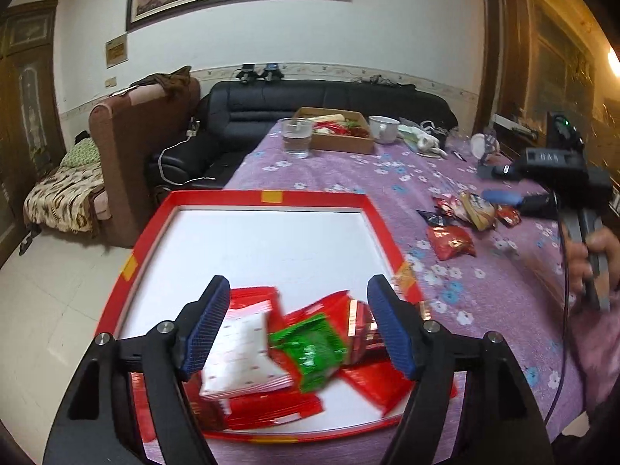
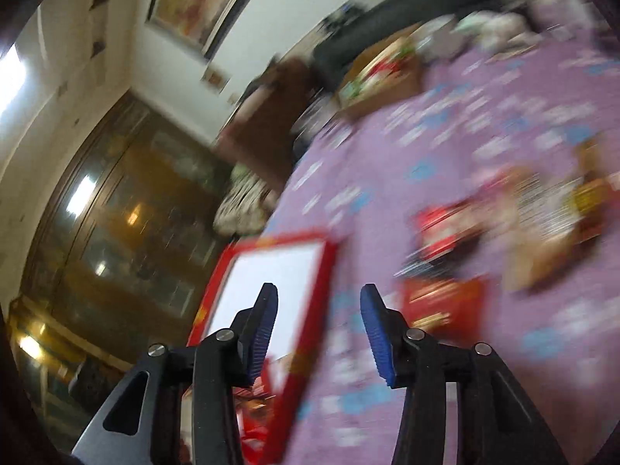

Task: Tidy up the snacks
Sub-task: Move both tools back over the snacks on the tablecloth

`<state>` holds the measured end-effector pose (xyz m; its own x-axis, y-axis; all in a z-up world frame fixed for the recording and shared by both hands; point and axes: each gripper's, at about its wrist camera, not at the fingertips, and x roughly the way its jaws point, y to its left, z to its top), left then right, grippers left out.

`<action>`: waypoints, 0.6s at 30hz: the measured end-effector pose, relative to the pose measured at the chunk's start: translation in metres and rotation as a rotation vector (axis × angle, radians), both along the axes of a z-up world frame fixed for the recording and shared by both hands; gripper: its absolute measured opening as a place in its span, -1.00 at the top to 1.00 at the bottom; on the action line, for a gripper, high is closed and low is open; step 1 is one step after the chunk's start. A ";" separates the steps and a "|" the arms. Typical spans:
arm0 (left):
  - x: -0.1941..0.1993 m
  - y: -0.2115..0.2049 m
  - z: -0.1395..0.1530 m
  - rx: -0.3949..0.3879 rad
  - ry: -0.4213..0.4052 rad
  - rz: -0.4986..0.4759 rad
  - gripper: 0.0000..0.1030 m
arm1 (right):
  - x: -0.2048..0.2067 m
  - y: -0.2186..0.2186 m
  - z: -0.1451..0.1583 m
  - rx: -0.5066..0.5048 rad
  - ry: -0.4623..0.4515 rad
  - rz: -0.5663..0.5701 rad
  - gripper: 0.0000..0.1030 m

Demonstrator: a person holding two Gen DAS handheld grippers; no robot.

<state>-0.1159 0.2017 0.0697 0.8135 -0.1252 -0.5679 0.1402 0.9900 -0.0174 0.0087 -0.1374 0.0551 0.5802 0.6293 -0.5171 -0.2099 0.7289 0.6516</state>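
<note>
A red-rimmed box [image 1: 271, 195] with a white floor sits at the table's near left corner. Several red packets [image 1: 271, 407], a white packet [image 1: 240, 356] and a blurred green packet [image 1: 310, 352] lie in its near end. My left gripper [image 1: 298, 290] hangs open above them; the green packet shows between the pads, untouched. More loose snacks lie on the cloth to the right, among them a red packet [image 1: 451, 242] and a tan one [image 1: 478, 211]. My right gripper [image 2: 318, 294] is open and empty over the cloth beside the box rim [image 2: 321, 283], with blurred red packets [image 2: 441, 306] just right of it.
A purple flowered cloth [image 1: 348, 178] covers the table. At its far end stand a glass of water [image 1: 297, 137], a cardboard box of food [image 1: 337, 131] and a white cup [image 1: 383, 128]. A black sofa [image 1: 310, 104] lies beyond. A hand [image 1: 593, 255] holds the right tool.
</note>
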 end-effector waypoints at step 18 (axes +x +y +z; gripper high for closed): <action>0.053 -0.126 0.024 0.093 0.063 -0.232 -0.42 | 0.041 -0.173 -0.051 -0.058 0.059 -0.478 -0.33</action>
